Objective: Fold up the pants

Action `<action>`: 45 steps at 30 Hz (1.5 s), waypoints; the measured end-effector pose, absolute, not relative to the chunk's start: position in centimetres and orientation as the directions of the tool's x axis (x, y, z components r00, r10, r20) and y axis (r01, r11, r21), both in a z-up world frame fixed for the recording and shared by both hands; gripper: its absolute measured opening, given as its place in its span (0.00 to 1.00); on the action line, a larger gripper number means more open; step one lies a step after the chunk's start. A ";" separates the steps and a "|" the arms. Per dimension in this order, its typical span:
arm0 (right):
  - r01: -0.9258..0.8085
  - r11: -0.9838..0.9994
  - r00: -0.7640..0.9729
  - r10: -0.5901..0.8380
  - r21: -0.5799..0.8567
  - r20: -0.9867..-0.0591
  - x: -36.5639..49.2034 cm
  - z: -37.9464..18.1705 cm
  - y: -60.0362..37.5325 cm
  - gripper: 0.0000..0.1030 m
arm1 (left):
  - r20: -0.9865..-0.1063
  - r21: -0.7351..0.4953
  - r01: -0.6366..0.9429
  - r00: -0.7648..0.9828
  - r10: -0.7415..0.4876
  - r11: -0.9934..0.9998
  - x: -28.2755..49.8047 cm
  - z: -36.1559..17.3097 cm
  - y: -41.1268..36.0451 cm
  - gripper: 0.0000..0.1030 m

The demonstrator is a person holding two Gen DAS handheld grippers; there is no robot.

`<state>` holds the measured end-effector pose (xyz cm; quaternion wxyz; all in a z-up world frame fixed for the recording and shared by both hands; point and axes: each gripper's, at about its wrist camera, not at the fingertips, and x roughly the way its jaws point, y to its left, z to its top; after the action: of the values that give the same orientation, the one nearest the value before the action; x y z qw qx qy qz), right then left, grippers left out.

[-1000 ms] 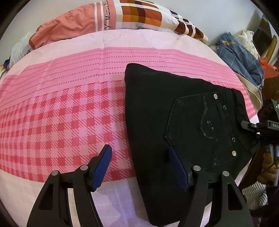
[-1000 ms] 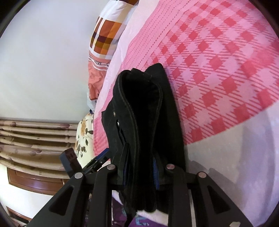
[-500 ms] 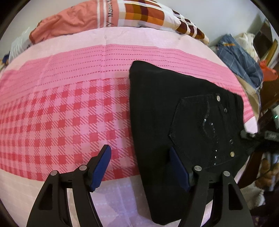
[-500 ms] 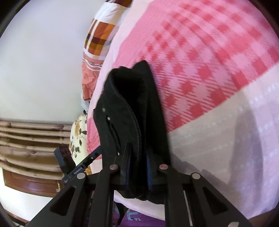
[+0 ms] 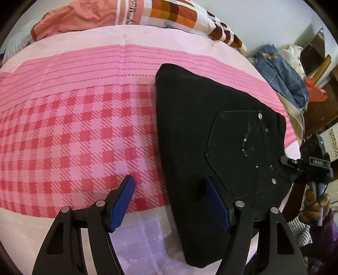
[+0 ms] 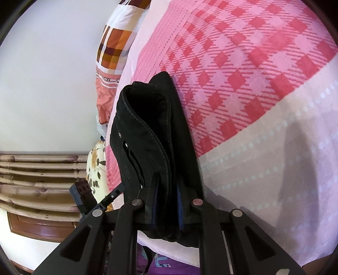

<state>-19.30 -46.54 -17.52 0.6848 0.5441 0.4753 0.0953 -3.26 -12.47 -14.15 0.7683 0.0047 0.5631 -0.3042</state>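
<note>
The black pants (image 5: 190,135) are found folded into a compact stack on the bed (image 5: 74,127), on its pink checked sheet, toward the right side of the left wrist view. The long axis of the stack is seen running from the near edge of the bed away toward the pillow (image 5: 147,14) at the head. The waistband end is turned to the right edge of the bed, and a back pocket (image 5: 238,152) with metal rivets faces upward.

The left hand-held gripper (image 5: 169,203) is held wide open above the near end of the stack, nothing being gripped. Its left finger is seen over the sheet and its right finger over the black fabric; whether the pads touch the cloth cannot be told.

The right hand-held gripper (image 6: 166,206) is closed down onto the waistband end of the pants (image 6: 156,135), with several folded layers pinched between its blue pads. In the right wrist view the layered edge is seen end-on, rising away from the jaws. The same hand-held gripper is also visible at the right edge of the left wrist view, at the corner of the waistband.

A heap of blue checked clothing (image 5: 283,72) is noted beyond the bed's far right corner.
</note>
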 end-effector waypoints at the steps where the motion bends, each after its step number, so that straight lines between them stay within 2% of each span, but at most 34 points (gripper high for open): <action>1: 0.390 0.386 0.530 0.648 0.836 -0.546 -19.3 -17.6 -46.6 0.12 | -0.867 -0.339 0.476 0.176 -0.466 0.811 -3.2 -14.2 -12.8 0.68; 16: 0.373 0.396 0.535 0.647 0.839 -0.544 -19.0 -17.5 -46.4 0.16 | -0.811 -0.434 0.517 0.132 -0.570 0.738 -0.9 -14.3 -15.2 0.72; 24: 0.363 0.374 0.546 0.657 0.853 -0.520 -19.1 -17.8 -46.6 0.19 | -0.840 -0.319 0.631 0.156 -0.519 0.707 -1.7 -14.3 -17.8 0.73; 34: 0.359 0.370 0.548 0.659 0.857 -0.515 -19.4 -17.8 -46.6 0.19 | -0.845 -0.276 0.650 0.186 -0.501 0.708 -2.3 -14.6 -19.2 0.86; 45: 0.350 0.381 0.551 0.655 0.856 -0.517 -19.4 -17.7 -46.5 0.19 | -0.850 -0.254 0.652 0.202 -0.487 0.714 -2.7 -14.9 -19.9 0.88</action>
<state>-19.44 -46.51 -17.73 0.6914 0.5455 0.4607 0.1102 -2.67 -19.90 -14.85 0.7710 0.0806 0.5125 -0.3694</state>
